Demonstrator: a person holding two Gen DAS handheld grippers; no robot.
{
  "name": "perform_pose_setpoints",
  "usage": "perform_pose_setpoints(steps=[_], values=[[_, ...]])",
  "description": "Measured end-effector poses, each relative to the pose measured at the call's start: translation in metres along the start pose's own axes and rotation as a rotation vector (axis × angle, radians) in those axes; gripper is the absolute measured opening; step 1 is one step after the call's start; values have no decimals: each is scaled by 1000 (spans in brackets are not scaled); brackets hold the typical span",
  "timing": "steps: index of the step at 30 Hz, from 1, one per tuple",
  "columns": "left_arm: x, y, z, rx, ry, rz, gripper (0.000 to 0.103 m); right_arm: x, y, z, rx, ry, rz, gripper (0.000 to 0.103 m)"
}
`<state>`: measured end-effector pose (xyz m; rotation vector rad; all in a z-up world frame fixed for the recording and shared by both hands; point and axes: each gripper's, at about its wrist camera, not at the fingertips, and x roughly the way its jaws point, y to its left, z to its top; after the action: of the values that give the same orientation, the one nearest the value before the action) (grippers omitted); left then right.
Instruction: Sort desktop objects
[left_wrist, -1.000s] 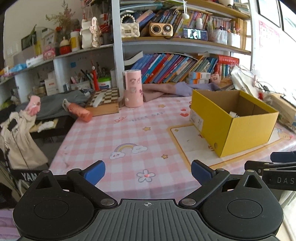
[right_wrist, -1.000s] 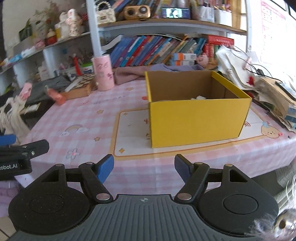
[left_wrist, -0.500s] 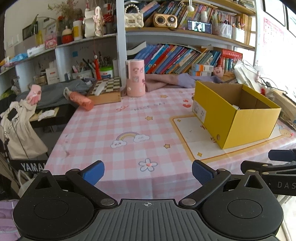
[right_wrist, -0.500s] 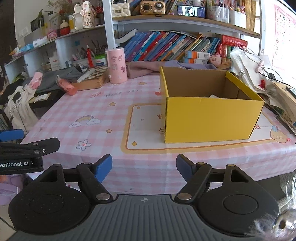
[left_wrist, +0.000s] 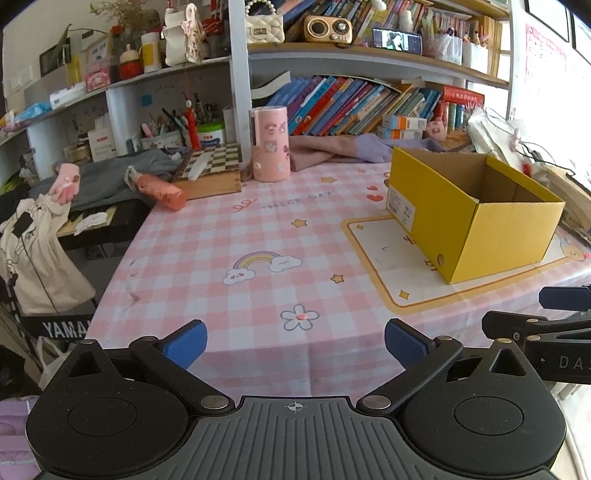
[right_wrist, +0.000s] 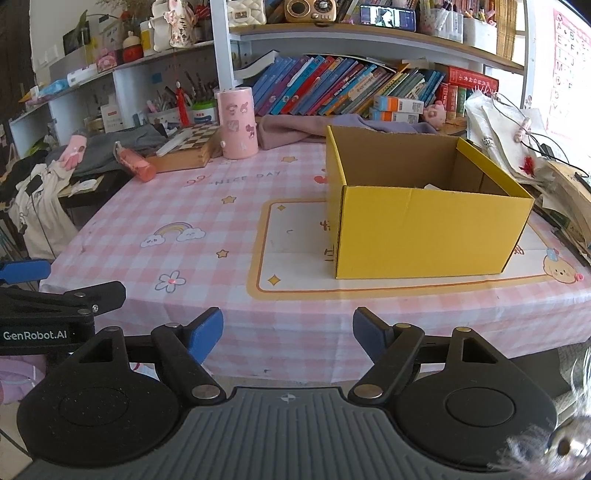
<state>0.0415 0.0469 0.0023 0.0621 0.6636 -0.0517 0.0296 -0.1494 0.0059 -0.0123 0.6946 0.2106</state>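
Observation:
An open yellow cardboard box (left_wrist: 480, 218) stands on the right of the pink checked tablecloth (left_wrist: 258, 240); in the right wrist view (right_wrist: 424, 229) something white shows inside it. My left gripper (left_wrist: 295, 341) is open and empty, held before the table's front edge. My right gripper (right_wrist: 288, 332) is open and empty, also before the front edge, in front of the box. A pink cylinder (left_wrist: 269, 143) stands at the back of the table, and an orange-pink bottle (left_wrist: 159, 189) lies at the back left.
A wooden chessboard box (left_wrist: 212, 171) and a purple-pink cloth (left_wrist: 332, 151) lie at the back. Bookshelves (left_wrist: 354, 103) rise behind. Papers and cables (right_wrist: 517, 140) pile at the right. A chair with clothes (left_wrist: 33, 243) stands left of the table.
Both grippers have drawn back and risen from the table; the box and the table look farther away. Both stay open.

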Motion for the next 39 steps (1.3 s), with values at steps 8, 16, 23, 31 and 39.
perform_pose_setpoints(steps=[8,16,23,31,39], values=[[6,0,1,8,13,-10,103,2,2,2,-8,6,-4,76],[7,0,1,20,12,-16,103,5,0,1,9,15,-12,76],[4,-1,1,24,-3,-15,103,3,1,0,4,9,-11,76],[1,-3,1,29,-8,-14,103,2,-1,1,3,5,-9,76],[1,-3,1,24,-2,-13,103,1,0,0,0,8,-5,76]])
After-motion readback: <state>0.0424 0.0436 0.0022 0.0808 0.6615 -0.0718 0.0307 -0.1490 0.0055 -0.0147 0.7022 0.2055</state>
